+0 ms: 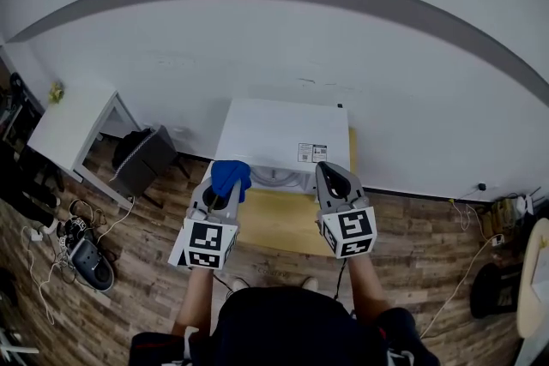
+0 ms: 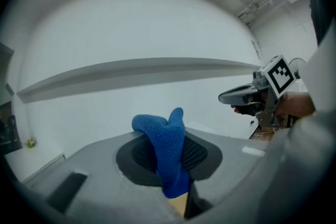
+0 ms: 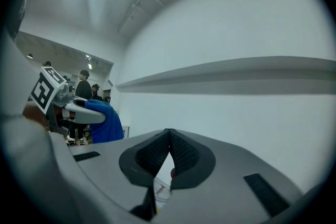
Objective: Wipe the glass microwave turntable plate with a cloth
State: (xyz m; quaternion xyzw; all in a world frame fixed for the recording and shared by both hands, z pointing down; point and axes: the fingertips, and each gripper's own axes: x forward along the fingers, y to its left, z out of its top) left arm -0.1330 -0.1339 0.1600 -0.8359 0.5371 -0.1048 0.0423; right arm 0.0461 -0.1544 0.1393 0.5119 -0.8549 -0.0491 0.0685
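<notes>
Left gripper point(image 2: 170, 176) clamps nubby blue cloth point(image 2: 165, 147); right gripper point(image 3: 168, 157) closed, empty.

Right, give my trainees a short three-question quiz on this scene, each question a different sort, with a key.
1. True or false: the left gripper is shut on the blue cloth.
2. The fingers of the right gripper are: A) wide apart; B) closed together, empty; C) closed on the cloth.
3. Which white appliance stands on the wooden table?
Key: 1 true; 2 B; 3 the microwave.
</notes>
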